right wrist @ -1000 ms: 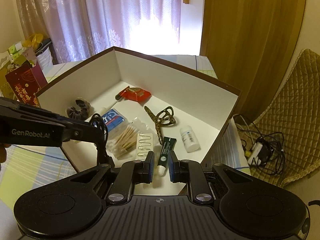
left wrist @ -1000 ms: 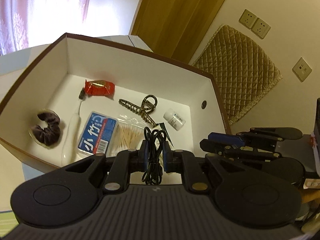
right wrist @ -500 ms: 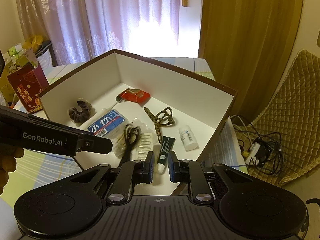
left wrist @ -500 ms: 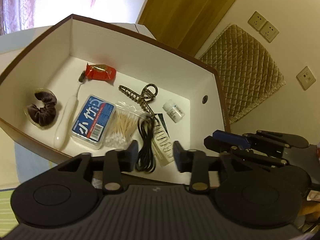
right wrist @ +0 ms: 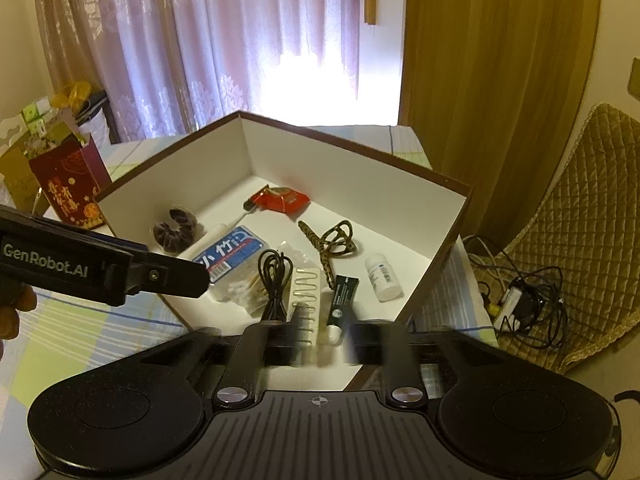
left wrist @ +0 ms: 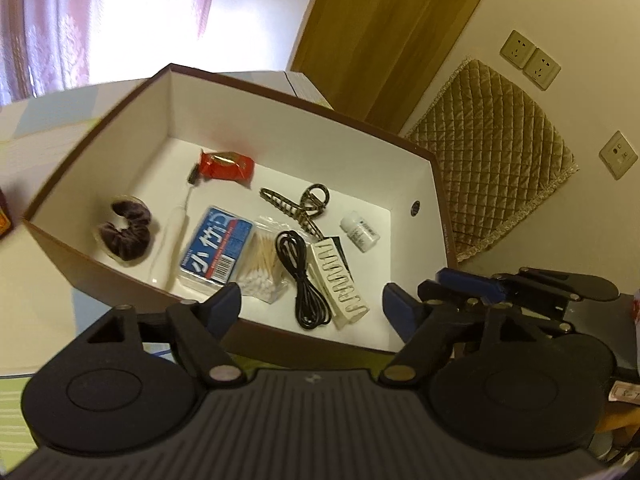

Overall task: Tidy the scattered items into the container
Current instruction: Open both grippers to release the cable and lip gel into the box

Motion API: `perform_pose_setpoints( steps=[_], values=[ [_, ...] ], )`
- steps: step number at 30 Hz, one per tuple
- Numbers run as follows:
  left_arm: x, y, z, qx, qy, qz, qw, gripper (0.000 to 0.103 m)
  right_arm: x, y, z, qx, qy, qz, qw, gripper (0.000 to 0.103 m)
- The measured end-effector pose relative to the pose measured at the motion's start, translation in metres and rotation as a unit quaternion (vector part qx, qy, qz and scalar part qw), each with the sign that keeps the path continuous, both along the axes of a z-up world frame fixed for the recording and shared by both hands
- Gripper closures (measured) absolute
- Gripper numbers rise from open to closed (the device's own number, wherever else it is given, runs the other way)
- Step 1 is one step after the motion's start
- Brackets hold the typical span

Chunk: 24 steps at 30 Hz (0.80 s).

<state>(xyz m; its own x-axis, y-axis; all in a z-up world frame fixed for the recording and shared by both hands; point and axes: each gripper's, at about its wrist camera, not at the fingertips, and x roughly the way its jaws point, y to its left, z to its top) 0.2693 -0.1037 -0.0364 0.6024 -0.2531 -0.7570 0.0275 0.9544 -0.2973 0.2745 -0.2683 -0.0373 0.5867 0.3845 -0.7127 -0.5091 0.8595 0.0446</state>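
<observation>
Since a second ago your left gripper [left wrist: 312, 304] has let go of the black cable [left wrist: 302, 280] and spread wide; its jaws now stand far apart at the lower middle of the left wrist view, with nothing between them. That cable lies coiled on the floor of the white-lined box [left wrist: 280, 120], just beside the bundle of cotton swabs [left wrist: 262, 264] and touching the white card of hair pins [left wrist: 338, 280].

Your right gripper [right wrist: 324, 340] has changed too: it was pinching the dark tube [right wrist: 340, 300], and now its fingers are motion-blurred and parted at the lower middle of the right wrist view. You can see the tube's white cap between them, but whether they touch it cannot be told. The tube rests inside the box near its front wall.

Everything else sits on the box floor. The dark scrunchie [left wrist: 126, 236] is at centre left, with the white toothbrush [left wrist: 172, 236] and the blue pack [left wrist: 216, 250] to its right. The red wrapper [left wrist: 226, 165] lies further back, the patterned hair claw [left wrist: 298, 208] is in the middle, and the small white bottle [left wrist: 360, 232] lies to the right, apart from the rest.

A red gift bag [right wrist: 68, 184] stands outside the box at the left of the right wrist view.
</observation>
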Motion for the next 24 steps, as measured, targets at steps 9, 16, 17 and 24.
perform_pose_setpoints(
  steps=[9, 16, 17, 24],
  values=[
    [-0.031, 0.01, 0.025, 0.066, -0.027, 0.019, 0.9972, 0.013, -0.032, 0.007, 0.015, 0.024, -0.031, -0.016, 0.999, 0.0],
    [-0.063, 0.023, 0.036, 0.099, -0.042, 0.031, 0.9937, 0.01, -0.06, 0.019, 0.016, 0.018, -0.019, -0.028, 0.999, 0.0],
    [-0.068, 0.025, 0.037, 0.102, -0.045, 0.032, 0.9932, 0.01, -0.064, 0.021, 0.016, 0.015, -0.019, -0.029, 0.999, 0.0],
    [-0.11, 0.036, 0.048, 0.123, -0.077, 0.037, 0.9887, 0.003, -0.098, 0.032, 0.016, -0.005, -0.02, -0.04, 0.999, 0.0]
  ],
)
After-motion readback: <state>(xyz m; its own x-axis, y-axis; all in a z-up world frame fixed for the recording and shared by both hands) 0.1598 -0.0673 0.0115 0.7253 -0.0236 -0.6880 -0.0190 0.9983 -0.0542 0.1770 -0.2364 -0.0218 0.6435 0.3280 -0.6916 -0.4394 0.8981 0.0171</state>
